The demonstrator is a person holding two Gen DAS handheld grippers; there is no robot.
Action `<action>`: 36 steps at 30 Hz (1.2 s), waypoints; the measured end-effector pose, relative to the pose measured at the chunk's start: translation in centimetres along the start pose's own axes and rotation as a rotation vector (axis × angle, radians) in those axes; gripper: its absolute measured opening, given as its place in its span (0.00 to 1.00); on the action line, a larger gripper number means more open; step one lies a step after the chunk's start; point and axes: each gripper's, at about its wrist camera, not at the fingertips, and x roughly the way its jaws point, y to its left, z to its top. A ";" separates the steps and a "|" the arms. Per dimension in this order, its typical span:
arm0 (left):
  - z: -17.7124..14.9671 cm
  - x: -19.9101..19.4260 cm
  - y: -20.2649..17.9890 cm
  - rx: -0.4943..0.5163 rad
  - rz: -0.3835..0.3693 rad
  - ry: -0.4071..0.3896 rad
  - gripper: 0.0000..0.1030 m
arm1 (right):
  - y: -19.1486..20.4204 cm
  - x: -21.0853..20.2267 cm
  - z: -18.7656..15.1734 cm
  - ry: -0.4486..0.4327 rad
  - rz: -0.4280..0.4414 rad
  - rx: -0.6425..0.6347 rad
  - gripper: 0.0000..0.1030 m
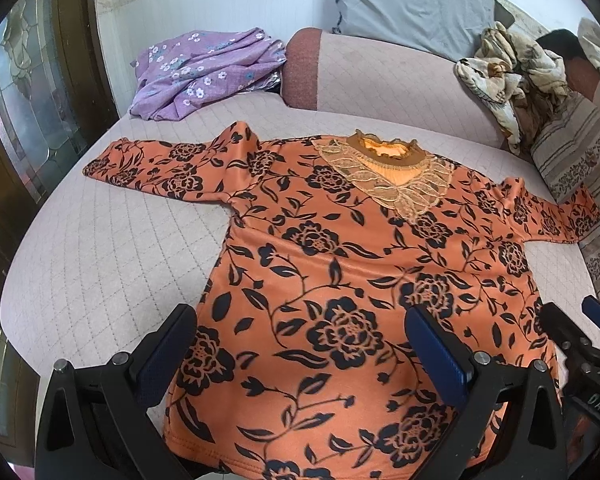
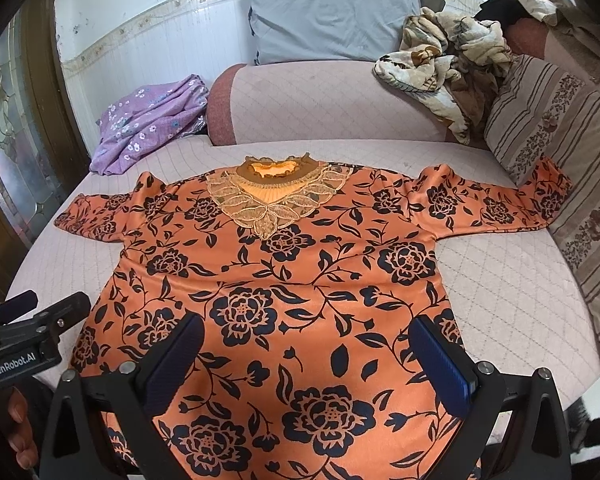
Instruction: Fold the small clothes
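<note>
sofa seat (image 1: pixel 100 240) carried the load | orange floral top (image 1: pixel 340 280) lay flat mid-seat, collar toward back edge, hem at front edge | left hand-held gripper (image 1: pixel 300 344) fingers apart over hem | right hand-held gripper (image 2: pixel 306 356) fingers apart over hem

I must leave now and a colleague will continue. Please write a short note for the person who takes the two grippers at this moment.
Left gripper: open, above the hem of the orange floral top, holding nothing.
Right gripper: open, also over the hem, holding nothing.
The top lies face up and spread flat on the quilted bed cover, both sleeves out, lace collar at the far end.
A purple floral garment lies crumpled at the far left.
Done: the top is laid out.
Left: all folds, none started.
</note>
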 end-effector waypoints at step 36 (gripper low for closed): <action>2.5 16.7 21.8 -0.408 0.403 0.053 1.00 | -47.9 23.0 11.6 0.049 -0.363 0.745 0.07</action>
